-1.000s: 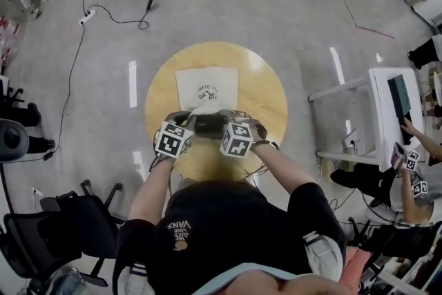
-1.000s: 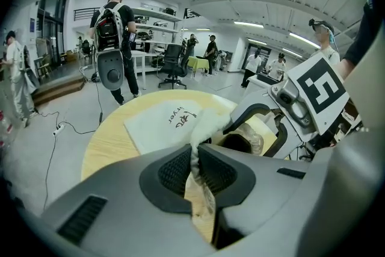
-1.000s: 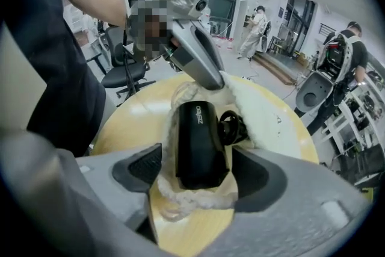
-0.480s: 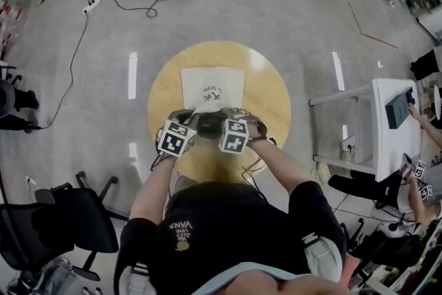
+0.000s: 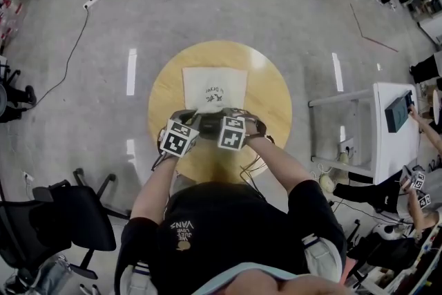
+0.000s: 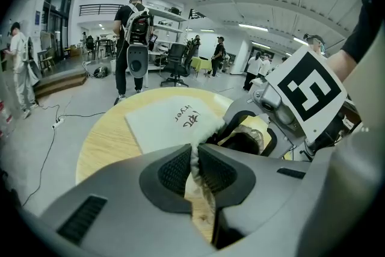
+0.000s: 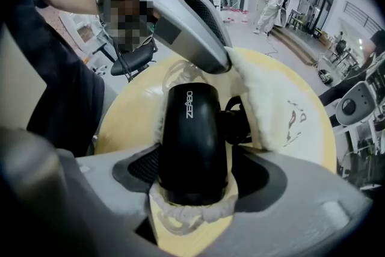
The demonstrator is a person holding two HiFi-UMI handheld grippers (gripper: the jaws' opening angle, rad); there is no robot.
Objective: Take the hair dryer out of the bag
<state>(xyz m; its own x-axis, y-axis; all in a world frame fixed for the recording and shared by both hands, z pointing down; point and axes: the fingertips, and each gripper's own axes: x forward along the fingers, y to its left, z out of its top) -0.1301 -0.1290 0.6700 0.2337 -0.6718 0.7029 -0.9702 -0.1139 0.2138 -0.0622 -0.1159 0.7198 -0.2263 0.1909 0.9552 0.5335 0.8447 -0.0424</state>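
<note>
**Dryer gripped at bag mouth; pull axis noted**

Left tool (image 6: 194,159): jaws nearly closed, pinching the gathered rim of the bag (image 5: 214,85). Right tool (image 7: 192,180): jaws clamped across the black barrel of the dryer (image 7: 192,123). The dryer lies in the open mouth, with the rim under its near end and its cord (image 7: 237,120) inside. The bag lies flat on the worktop (image 5: 271,103), mouth toward the person. The barrel's long axis runs along the right tool's line, straight into the mouth. Judgement: withdraw along that axis, toward the person, with the left tool anchoring the rim. The cord may snag.
</note>
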